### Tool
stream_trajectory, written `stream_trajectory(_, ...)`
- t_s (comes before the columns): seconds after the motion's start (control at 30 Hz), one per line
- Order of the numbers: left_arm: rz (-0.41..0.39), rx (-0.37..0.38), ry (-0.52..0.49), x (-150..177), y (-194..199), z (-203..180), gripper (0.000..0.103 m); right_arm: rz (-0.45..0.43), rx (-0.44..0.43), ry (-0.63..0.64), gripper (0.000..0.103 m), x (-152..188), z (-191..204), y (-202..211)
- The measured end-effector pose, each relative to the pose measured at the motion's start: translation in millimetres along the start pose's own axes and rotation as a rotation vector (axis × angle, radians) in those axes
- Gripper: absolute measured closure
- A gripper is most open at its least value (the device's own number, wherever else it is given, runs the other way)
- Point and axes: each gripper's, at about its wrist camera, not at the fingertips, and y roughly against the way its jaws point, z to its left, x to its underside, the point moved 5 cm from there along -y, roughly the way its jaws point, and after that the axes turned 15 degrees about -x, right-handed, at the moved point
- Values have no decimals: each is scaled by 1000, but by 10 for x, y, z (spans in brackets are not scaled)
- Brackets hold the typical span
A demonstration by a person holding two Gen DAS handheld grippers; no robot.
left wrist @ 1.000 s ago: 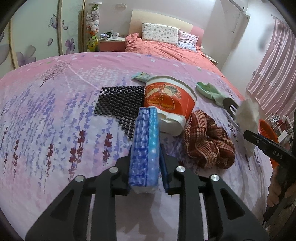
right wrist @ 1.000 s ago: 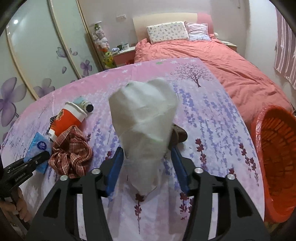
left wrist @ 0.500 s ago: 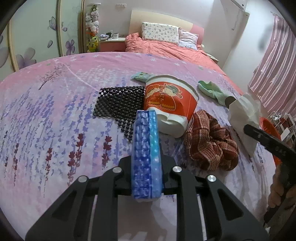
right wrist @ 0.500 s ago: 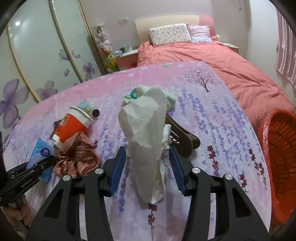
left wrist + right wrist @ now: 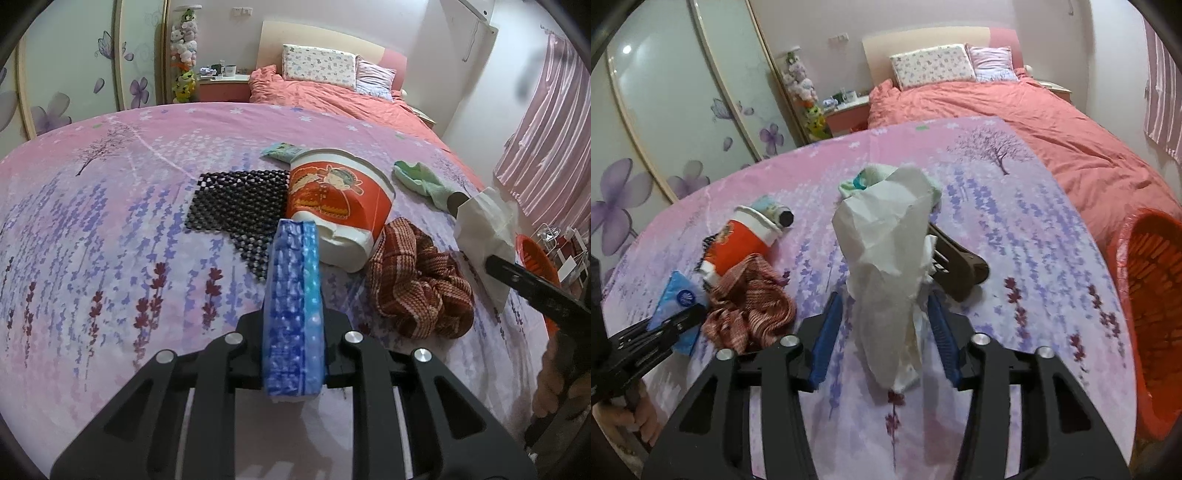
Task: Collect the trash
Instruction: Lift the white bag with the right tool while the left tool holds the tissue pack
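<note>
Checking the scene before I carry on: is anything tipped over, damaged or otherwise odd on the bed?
Yes. The red paper cup lies tipped on its side, its white base dented, partly on the black mesh mat. A checked cloth is crumpled against it.
</note>
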Motion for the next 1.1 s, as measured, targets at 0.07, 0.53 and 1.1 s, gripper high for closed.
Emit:
stream_trajectory(0.07, -2, -2, -1, -18, -11, -17, 83, 17, 11, 11, 78, -16, 23, -97)
stream_trajectory(0.53, -10, -9, -8, -32, -31, -36, 83, 47, 54, 54, 79, -1, 74, -171)
stream_trajectory(1.1, -6, -13, 10, -14, -23, -57, 83, 40, 18, 18, 79, 4, -36, -114)
